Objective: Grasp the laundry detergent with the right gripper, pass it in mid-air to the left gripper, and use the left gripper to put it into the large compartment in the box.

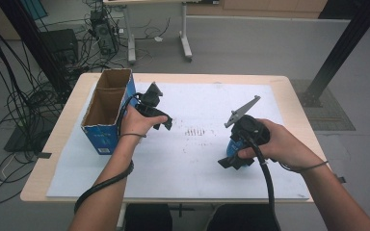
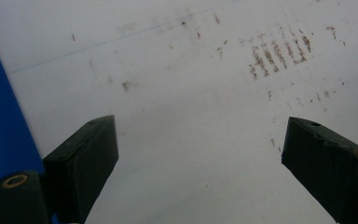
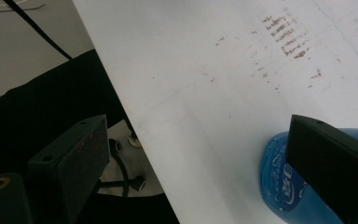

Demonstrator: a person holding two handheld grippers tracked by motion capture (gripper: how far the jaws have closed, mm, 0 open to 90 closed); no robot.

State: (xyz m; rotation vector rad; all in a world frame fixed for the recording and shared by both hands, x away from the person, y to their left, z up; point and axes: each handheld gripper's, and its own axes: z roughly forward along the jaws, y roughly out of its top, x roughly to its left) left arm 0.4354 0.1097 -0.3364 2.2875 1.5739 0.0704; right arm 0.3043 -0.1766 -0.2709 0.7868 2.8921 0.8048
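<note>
The right hand-held gripper (image 1: pixel 231 162) sits low over the near right part of the table (image 1: pixel 279 82), jaws spread and released. A blue plastic container (image 3: pixel 284 186) with printed lettering lies just beside its right jaw, partly behind it in the right gripper view; whether the pad touches it cannot be told, and nothing is clamped. In the high view the blue container (image 1: pixel 232 147) shows under the right hand (image 1: pixel 274 144), which wraps the gripper's body from the right with the grey plate angled up and far-left, its cable trailing back along the forearm.

The left hand-held gripper (image 1: pixel 161 122) is also released, its jaws wide apart over bare white sheet (image 2: pixel 182 116), holding nothing. The left hand (image 1: pixel 135 122) grips it from the left, wrist bent, the jaws aimed right and down toward the table's middle. Just to its left stands an open cardboard box (image 1: pixel 107 103) with blue outer walls, touching or nearly touching the hand; its blue wall edges the left gripper view.

Between the two grippers, a patch of brownish marks (image 1: pixel 197 132) stains the sheet. Beyond the far edge lie cables and a desk frame on the floor.
</note>
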